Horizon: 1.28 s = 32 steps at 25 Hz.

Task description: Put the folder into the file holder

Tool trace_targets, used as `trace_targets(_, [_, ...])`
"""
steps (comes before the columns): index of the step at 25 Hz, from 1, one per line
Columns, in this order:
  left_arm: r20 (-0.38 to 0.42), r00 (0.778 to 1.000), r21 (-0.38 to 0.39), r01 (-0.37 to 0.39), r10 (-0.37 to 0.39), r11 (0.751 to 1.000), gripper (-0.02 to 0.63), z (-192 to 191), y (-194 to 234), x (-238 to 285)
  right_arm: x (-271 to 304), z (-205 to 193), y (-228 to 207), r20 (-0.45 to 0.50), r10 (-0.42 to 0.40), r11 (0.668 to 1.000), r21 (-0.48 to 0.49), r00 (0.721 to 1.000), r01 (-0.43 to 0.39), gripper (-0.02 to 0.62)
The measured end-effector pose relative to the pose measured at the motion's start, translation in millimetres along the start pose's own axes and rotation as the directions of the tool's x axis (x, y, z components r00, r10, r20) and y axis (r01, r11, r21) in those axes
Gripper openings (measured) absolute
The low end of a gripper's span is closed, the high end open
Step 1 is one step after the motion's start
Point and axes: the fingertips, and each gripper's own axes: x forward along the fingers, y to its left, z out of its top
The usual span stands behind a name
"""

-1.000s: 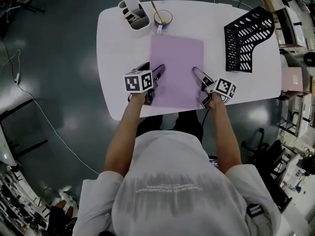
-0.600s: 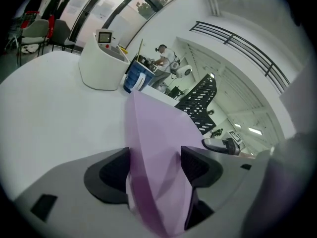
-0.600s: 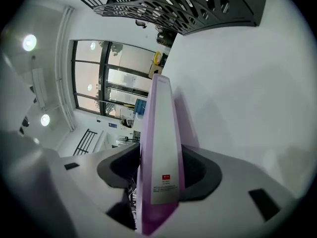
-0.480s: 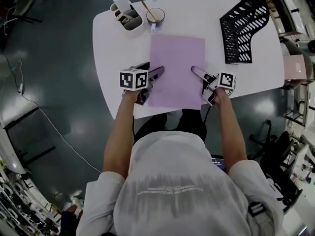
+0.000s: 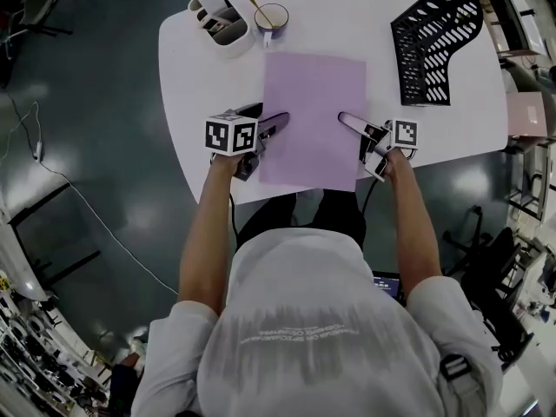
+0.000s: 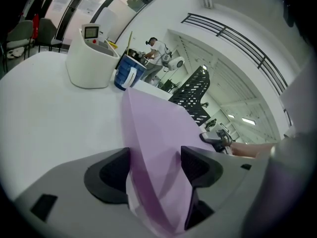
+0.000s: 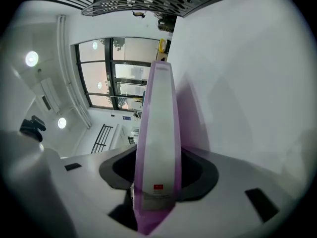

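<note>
One purple folder (image 5: pixel 313 115) lies at the near middle of the white table (image 5: pixel 200 85), well apart from the one black file holder (image 5: pixel 430 46) at the far right. There are two grippers. The left gripper (image 5: pixel 278 122) has its fingers clamped on the folder's left edge. The right gripper (image 5: pixel 346 119) has just been closing its fingers, which now pinch the right edge. A white label (image 7: pixel 157 187) there carries a red mark, its print unreadable. One white organizer (image 5: pixel 217 20) and one cup (image 5: pixel 271 16) stand far left.
</note>
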Motion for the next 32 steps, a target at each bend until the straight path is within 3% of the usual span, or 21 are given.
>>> trace_targets(7, [-0.007, 1.0, 0.016, 0.0, 0.001, 1.0, 0.327, 0.4, -1.9, 0.4, 7.5, -7.0, 8.2, -0.183, 0.044, 0.998, -0.026, 0.982, -0.05, 0.204])
trace_targets(16, [-0.008, 1.0, 0.036, 0.014, -0.014, 0.999, 0.328, -1.2, -4.5, 0.0, 14.0, -9.7, 11.0, -0.253, 0.057, 0.997, -0.042, 0.966, -0.07, 0.207])
trace_targets(24, [-0.014, 1.0, 0.035, 0.02, -0.02, 0.999, 0.328, -1.4, -4.2, 0.3, 22.1, -5.8, 10.6, -0.214, 0.036, 0.997, -0.054, 0.976, -0.048, 0.201])
trace_targets(28, [-0.024, 1.0, 0.023, 0.018, -0.017, 1.0, 0.328, -0.7, -2.7, 1.3, 31.0, -7.2, 12.7, -0.231, -0.02, 0.994, -0.11, 0.973, -0.005, 0.21])
trace_targets(32, [-0.009, 1.0, 0.014, 0.007, -0.006, 1.0, 0.328, 1.1, 0.7, 2.4, 33.5, -7.2, 12.4, -0.184, -0.055, 0.989, -0.147, 0.981, 0.028, 0.218])
